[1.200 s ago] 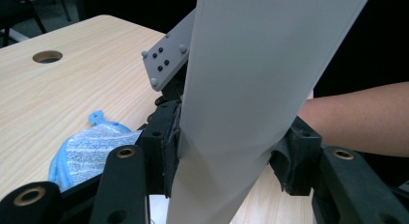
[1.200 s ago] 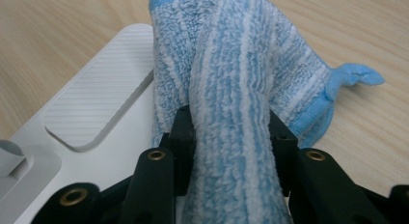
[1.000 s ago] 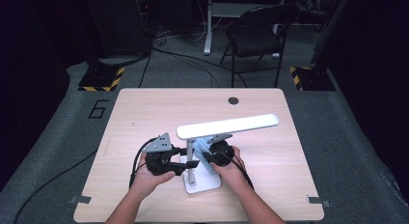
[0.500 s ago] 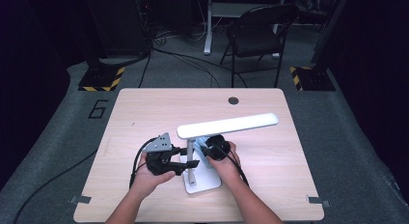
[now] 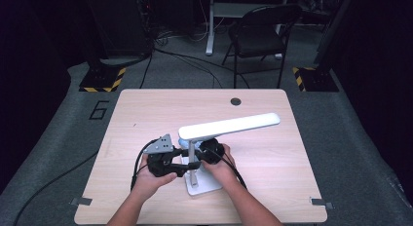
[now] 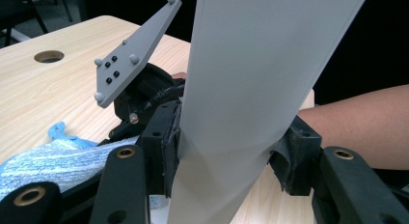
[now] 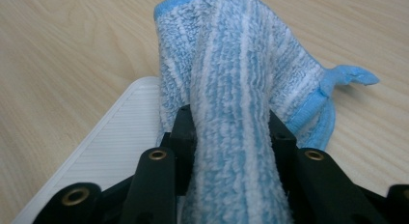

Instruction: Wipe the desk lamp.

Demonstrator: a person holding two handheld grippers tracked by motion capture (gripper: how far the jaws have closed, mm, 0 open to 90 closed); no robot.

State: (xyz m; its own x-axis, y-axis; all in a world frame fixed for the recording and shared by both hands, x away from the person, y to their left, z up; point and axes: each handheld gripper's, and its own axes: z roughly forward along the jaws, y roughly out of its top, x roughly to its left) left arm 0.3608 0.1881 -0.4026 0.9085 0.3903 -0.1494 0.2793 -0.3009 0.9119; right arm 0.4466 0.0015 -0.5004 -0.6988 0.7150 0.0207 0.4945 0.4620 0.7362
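1. Left gripper (image 5: 187,160): jaws part-open, clamped on the white desk lamp (image 5: 229,126) at its flat upright stem; pads press both sides of the stem in the left gripper view (image 6: 251,103).
2. Right gripper (image 5: 197,150): jaws clamped on a bunched blue-and-white striped microfibre cloth (image 7: 236,113), just been closing a bit further on it; cloth fills the gap between the jaws.
3. Cloth hangs over the lamp's ribbed white base (image 7: 103,147), its blue hem corner out over bare wood.
4. Lamp stands near the front-centre of the table (image 5: 136,119); head runs up-right, level over the top.
5. Room: wide bare wood left, right & behind; front edge close to the base. Cable hole (image 5: 235,101) near the far edge.
6. Lamp: plain white, long slim bar head, rectangular base.
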